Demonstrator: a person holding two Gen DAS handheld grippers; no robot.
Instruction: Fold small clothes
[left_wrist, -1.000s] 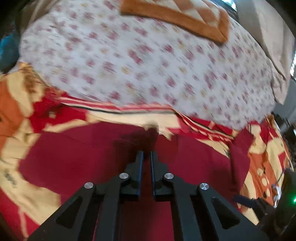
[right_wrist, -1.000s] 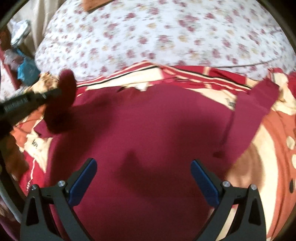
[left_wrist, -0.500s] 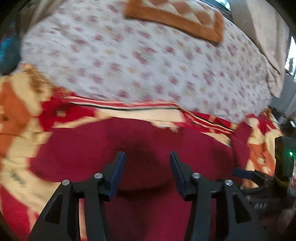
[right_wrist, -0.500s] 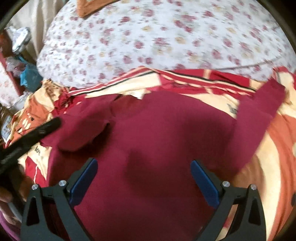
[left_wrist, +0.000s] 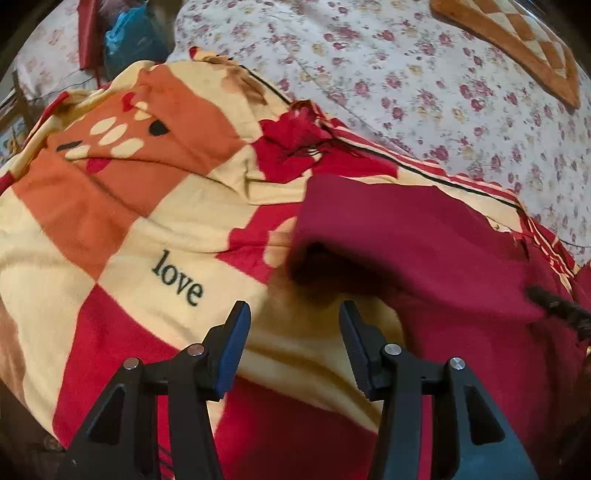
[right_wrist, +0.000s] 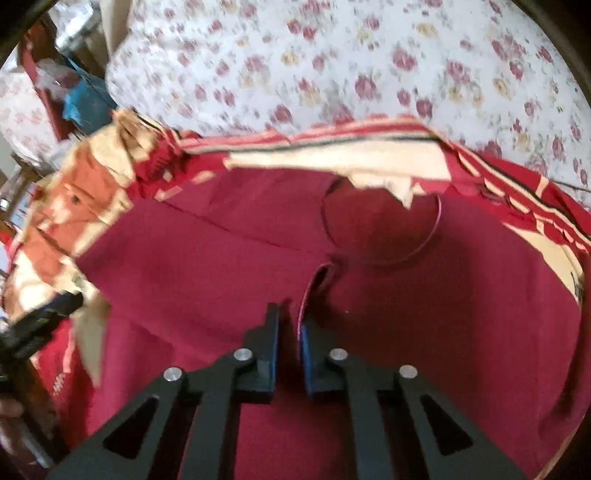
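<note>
In the left wrist view, the left gripper (left_wrist: 291, 321) hangs released above a patterned blanket (left_wrist: 110, 206) of cream, orange and red squares bearing the word "love", with nothing between its blue-padded fingers. The maroon shirt (left_wrist: 424, 236) lies on that blanket just ahead and to the right of the gripper, its near edge lifted into a dark fold. Beyond the blanket is a floral bedsheet (left_wrist: 406, 74), with an orange checked cloth (left_wrist: 517, 44) on it at the far right. In the right wrist view, the right gripper (right_wrist: 289, 325) is clenched, its fingers drawn close together over the maroon shirt (right_wrist: 221, 266), where a thin raised fold of the fabric stands right at the tips; whether the pads actually pinch that fold cannot be told. The shirt's round neckline (right_wrist: 384, 229) lies ahead, and the same blanket (right_wrist: 81, 206) and floral sheet (right_wrist: 332, 66) lie beyond.
</note>
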